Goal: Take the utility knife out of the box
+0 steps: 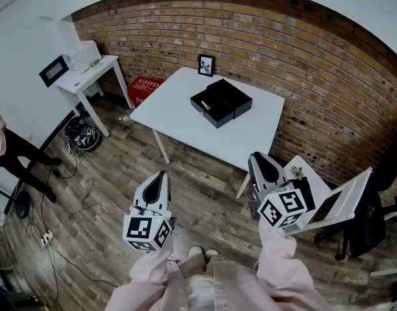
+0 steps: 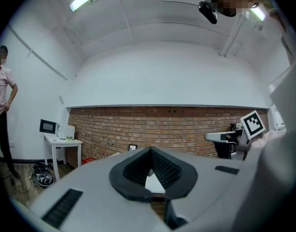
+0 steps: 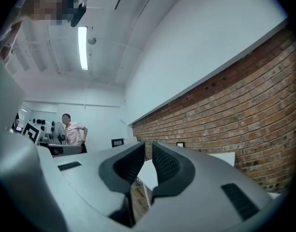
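A black box (image 1: 222, 102) lies open on the white table (image 1: 179, 118), well ahead of both grippers. In its left half a short yellow strip (image 1: 205, 103) shows, seemingly the utility knife. My left gripper (image 1: 161, 173) hangs over the wooden floor in front of the table's near edge, its tips touching and holding nothing. My right gripper (image 1: 258, 155) is near the table's right front corner, its jaws almost together and empty. In the left gripper view the left gripper (image 2: 150, 151) points level at the brick wall. In the right gripper view the right gripper (image 3: 147, 146) points along that wall.
A small picture frame (image 1: 205, 65) stands at the table's back. A white side table (image 1: 88, 76), a red crate (image 1: 143, 89) and a standing person (image 1: 10, 151) are at the left. A white folding stand (image 1: 335, 203) and a black chair (image 1: 370, 225) are at the right.
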{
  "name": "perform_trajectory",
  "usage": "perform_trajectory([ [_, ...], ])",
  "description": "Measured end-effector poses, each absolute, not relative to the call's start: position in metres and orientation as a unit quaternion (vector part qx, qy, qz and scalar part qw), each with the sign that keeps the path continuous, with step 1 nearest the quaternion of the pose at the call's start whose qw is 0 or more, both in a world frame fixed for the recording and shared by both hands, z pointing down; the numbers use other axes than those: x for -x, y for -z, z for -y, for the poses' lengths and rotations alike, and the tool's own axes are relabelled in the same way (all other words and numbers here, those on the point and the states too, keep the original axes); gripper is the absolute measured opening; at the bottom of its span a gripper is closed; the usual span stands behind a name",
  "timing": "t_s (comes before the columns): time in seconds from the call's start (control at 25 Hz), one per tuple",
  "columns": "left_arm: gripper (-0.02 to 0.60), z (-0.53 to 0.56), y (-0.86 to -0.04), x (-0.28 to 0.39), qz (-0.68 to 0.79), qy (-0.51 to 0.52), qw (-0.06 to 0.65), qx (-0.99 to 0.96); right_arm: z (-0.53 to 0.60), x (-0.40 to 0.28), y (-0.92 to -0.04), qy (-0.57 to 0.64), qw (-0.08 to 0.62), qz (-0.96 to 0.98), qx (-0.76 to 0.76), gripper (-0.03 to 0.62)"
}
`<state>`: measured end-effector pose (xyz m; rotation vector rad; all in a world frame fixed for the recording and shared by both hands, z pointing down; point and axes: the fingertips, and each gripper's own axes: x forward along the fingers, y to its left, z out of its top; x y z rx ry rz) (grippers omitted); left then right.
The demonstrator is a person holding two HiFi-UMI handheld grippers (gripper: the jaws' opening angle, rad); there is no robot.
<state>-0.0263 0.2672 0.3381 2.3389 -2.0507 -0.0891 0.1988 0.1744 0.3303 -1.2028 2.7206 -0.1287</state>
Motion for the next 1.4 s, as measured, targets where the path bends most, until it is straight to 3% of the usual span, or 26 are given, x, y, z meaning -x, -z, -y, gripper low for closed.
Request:
perform_trajectory([
  [0.08, -0.008, -0.267, -0.340, 0.028, 0.663, 0.028, 0.019, -0.748, -0.172, -0.196, -0.333, 0.047, 0.076, -0.912, 0.400, 0.067],
  [0.6, -0.008, -0.236, -0.362, 0.035, 0.660, 0.027, 0.044, -0.750, -0.142, -0.185, -0.355, 0.065, 0.060, -0.911, 0.404, 0.153],
  [1.4, -0.008, -0.052, -0.390, 0.099, 0.631, 0.022, 0.083, -0.771, 0.024, -0.111, -0.398, 0.107, 0.011, -0.901, 0.421, 0.155],
])
